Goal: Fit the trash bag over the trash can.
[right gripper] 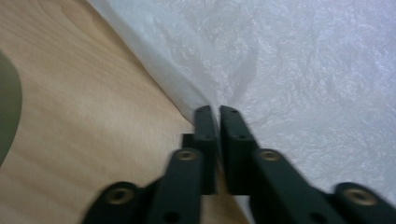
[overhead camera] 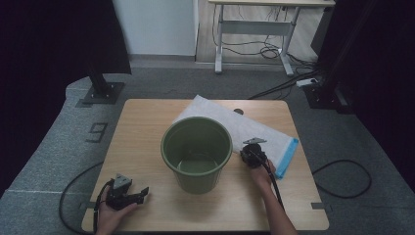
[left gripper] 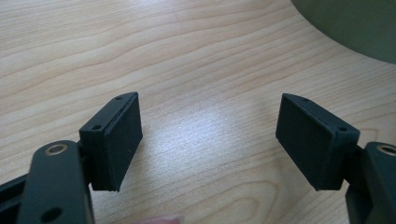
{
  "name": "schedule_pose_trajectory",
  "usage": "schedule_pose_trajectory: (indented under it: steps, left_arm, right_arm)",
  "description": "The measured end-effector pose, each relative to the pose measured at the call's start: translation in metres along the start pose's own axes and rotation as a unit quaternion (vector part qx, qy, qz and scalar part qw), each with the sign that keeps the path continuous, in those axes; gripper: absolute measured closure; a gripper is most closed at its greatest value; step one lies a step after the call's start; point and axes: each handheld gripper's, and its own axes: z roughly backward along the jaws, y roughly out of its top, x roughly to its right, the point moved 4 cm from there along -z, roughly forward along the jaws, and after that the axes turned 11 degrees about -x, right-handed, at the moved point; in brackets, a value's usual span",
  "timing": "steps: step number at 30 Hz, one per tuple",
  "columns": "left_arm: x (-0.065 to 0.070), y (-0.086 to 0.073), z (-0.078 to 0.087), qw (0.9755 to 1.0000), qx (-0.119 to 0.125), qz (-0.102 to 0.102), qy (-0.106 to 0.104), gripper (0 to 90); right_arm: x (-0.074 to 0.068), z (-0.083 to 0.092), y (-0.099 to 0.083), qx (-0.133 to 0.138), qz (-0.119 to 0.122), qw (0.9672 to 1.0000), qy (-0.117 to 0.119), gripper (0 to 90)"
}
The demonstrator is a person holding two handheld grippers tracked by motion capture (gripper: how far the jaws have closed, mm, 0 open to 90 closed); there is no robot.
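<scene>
Right tool jaws are closed on the edge of the white plastic bag; lining the round green plastic bin beside it remains. Left tool rests fully open, empty.

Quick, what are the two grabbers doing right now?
Left gripper: jaws open, nothing between them, over the bare table.
Right gripper: jaws closed on the edge of the white bag.
</scene>
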Motion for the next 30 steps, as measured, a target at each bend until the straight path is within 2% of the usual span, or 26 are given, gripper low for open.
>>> schedule_pose_trajectory:
  steps: [1, 3, 8, 11, 12, 13, 15, 16, 17, 23, 24, 25, 26, 27, 28, 29, 30]
  left_arm:
    - [0.0, 0.0, 0.0, 1.0, 0.0, 0.002, 0.001, 22.7]
    - [-0.001, -0.001, -0.001, 1.0, -0.003, 0.003, 0.003, 22.7]
    - [0.0, -0.002, -0.003, 0.9999, -0.009, 0.006, 0.005, 22.9]
    - [0.002, -0.003, -0.003, 0.9999, -0.01, 0.005, 0.005, 22.8]
    - [0.002, -0.003, -0.003, 0.9999, -0.01, 0.005, 0.005, 22.8]
    - [0.002, -0.003, -0.003, 0.9999, -0.011, 0.003, 0.006, 22.8]
    - [0.003, -0.003, -0.003, 0.9999, -0.01, 0.004, 0.006, 22.8]
    - [0.003, -0.003, -0.003, 0.9999, -0.01, 0.005, 0.007, 22.8]
    - [0.003, -0.003, -0.003, 0.9999, -0.01, 0.006, 0.007, 22.8]
    - [0.005, -0.004, -0.003, 0.9999, -0.01, 0.004, 0.009, 22.7]
    - [0.006, -0.004, -0.003, 0.9999, -0.01, 0.004, 0.009, 22.7]
    - [0.006, -0.004, -0.003, 0.9999, -0.01, 0.004, 0.009, 22.7]
    - [0.006, -0.004, -0.003, 0.9999, -0.01, 0.004, 0.009, 22.7]
    - [0.006, -0.004, -0.003, 0.9999, -0.01, 0.003, 0.009, 22.6]
    - [0.006, -0.004, -0.003, 0.9999, -0.01, 0.003, 0.009, 22.6]
    - [0.005, -0.004, -0.003, 0.9999, -0.01, 0.004, 0.008, 22.6]
    - [0.005, -0.004, -0.003, 0.9999, -0.01, 0.004, 0.008, 22.6]
  right_arm:
    - [0.004, 0.005, -0.008, 0.003, 0.0, 1.0, -0.008, 89.0]
    - [0.006, 0.008, -0.013, 0.005, -0.002, 1.0, -0.007, 89.0]
    - [0.016, 0.028, -0.047, 0.018, -0.01, 0.9998, 0.007, 89.0]
    - [0.02, 0.048, -0.075, 0.026, -0.016, 0.9994, 0.015, 89.0]
    - [0.02, 0.048, -0.075, 0.026, -0.016, 0.9994, 0.015, 89.0]
    - [0.021, 0.058, -0.091, 0.033, -0.016, 0.9992, 0.018, 89.0]
    - [0.022, 0.065, -0.102, 0.037, -0.015, 0.999, 0.021, 89.0]
    - [0.022, 0.065, -0.102, 0.037, -0.015, 0.999, 0.021, 89.0]
    - [0.022, 0.072, -0.114, 0.038, -0.014, 0.9989, 0.021, 89.0]
    - [0.028, 0.081, -0.126, 0.036, -0.02, 0.9987, 0.03, 88.0]
    - [0.029, 0.082, -0.128, 0.034, -0.022, 0.9985, 0.036, 82.0]
    - [0.029, 0.082, -0.128, 0.034, -0.022, 0.9985, 0.036, 82.0]
    - [0.029, 0.082, -0.128, 0.034, -0.021, 0.9983, 0.042, 77.3]
    - [0.026, 0.083, -0.124, 0.036, -0.019, 0.9979, 0.05, 64.7]
    - [0.026, 0.083, -0.124, 0.036, -0.019, 0.9979, 0.05, 64.7]
    - [0.024, 0.084, -0.121, 0.039, -0.018, 0.9975, 0.055, 58.8]
    - [0.015, 0.084, -0.111, 0.047, -0.01, 0.9965, 0.069, 47.9]
